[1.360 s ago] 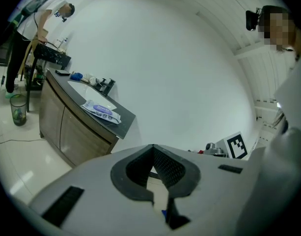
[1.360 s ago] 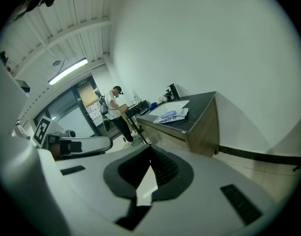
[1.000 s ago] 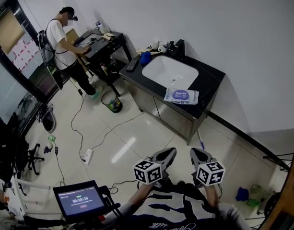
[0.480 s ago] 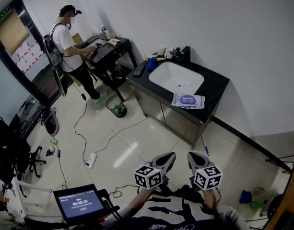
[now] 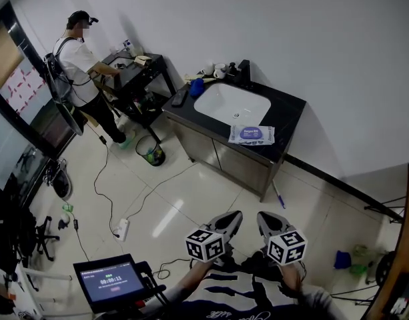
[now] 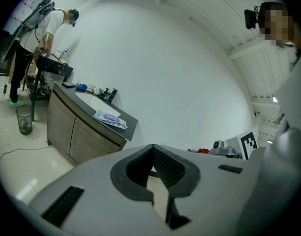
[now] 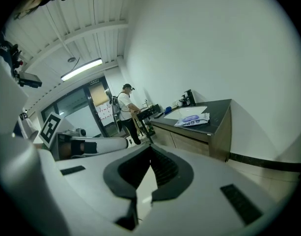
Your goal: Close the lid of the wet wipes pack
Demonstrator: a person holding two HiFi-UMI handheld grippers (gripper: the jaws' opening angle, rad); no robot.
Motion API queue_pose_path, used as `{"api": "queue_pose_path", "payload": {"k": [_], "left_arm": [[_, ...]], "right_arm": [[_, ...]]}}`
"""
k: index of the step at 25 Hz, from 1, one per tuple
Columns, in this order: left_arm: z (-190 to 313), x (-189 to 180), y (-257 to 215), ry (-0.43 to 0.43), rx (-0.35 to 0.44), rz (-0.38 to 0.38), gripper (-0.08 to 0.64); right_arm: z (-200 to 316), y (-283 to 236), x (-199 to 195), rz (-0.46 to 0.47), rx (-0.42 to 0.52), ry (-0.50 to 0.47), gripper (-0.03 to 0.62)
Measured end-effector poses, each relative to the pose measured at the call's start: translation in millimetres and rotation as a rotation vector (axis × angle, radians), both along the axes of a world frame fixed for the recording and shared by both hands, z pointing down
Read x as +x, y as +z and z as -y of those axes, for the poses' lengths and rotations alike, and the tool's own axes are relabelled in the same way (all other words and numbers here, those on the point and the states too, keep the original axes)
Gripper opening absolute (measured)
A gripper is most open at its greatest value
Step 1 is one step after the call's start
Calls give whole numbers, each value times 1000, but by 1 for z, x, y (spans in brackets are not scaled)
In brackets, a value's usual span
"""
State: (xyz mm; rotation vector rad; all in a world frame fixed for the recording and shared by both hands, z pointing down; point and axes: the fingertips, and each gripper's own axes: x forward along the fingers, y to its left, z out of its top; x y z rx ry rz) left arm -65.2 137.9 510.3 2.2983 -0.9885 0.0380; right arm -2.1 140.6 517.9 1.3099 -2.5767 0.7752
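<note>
Since the purple-labelled white wet wipes pack (image 5: 251, 135) lies well ahead, I must get closer. My left tongs (image 5: 225, 224) and right tongs (image 5: 268, 223) are pressed together, empty.

I am logging the pale grey left gripper (image 5: 229, 220) and matching right gripper (image 5: 267, 220), both showing black ribbed pads (image 6: 168, 167) and black-and-white marker cubes (image 5: 205, 244); the person is wearing a dark, white-patterned shirt (image 5: 237, 297).

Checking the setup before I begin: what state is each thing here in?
Wet wipes pack: flat on the counter beside the sink; lid too small to tell.
Left gripper: shut, empty.
Right gripper: shut, empty.
Sink: empty.
Tablet screen: lit.
</note>
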Motion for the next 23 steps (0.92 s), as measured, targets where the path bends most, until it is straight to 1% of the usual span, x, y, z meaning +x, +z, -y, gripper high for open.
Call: {"api": "queue_pose_path", "payload": {"k": [7,16,23], "left_arm": [[-7,5,2,39,-7,-13,0],[-8,-1,1,35,-8,-22,0],[-3,-13,4,14,-12,-18,0]], "right_arm": [[-8,4,5,-27,-11,28,-2],[-11,1,-2,-38,-3,24,-2],[-7,4,-9,-41,-7,13,-2]]}}
